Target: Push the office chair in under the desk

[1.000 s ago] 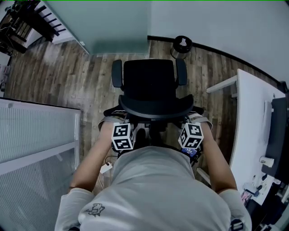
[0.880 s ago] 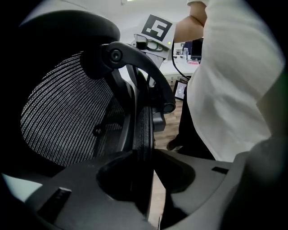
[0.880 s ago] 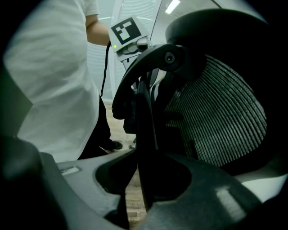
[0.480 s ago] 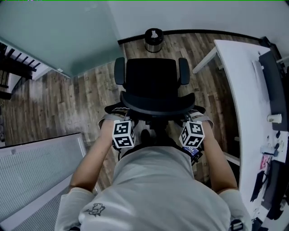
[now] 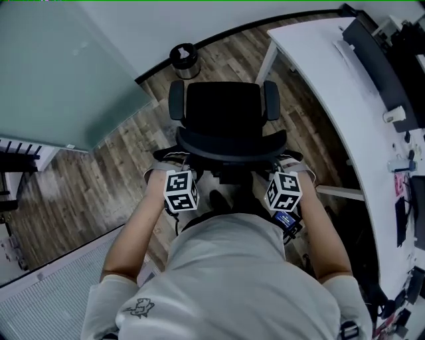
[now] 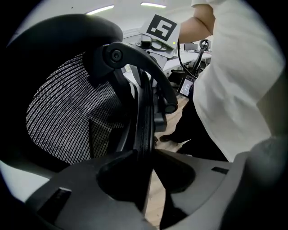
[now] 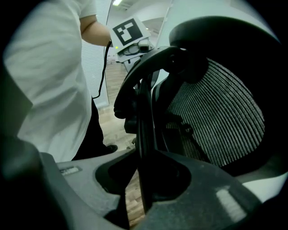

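Since the desk (image 5: pixel 319 73) sat at the chair's 2 o'clock, left gripper (image 6: pixel 144 155) and right gripper (image 7: pixel 143 155) each pinched the backrest rim (image 6: pixel 145 112) of the office chair (image 5: pixel 224 116), jaws part-closed, likely for steering leverage.

this looks like an office. a black office chair (image 5: pixel 224 113) with arm rests and a net back sits in the middle. a long white desk (image 5: pixel 325 73) runs from 1 to 4 o'clock, with a dark screen (image 5: pixel 378 63) on it. a small round bin (image 5: pixel 184 60) stands at 11 o'clock beside a frosted glass wall (image 5: pixel 60 73). the floor (image 5: pixel 86 179) is wood planks. long lights (image 6: pixel 101 9) shine on the ceiling.
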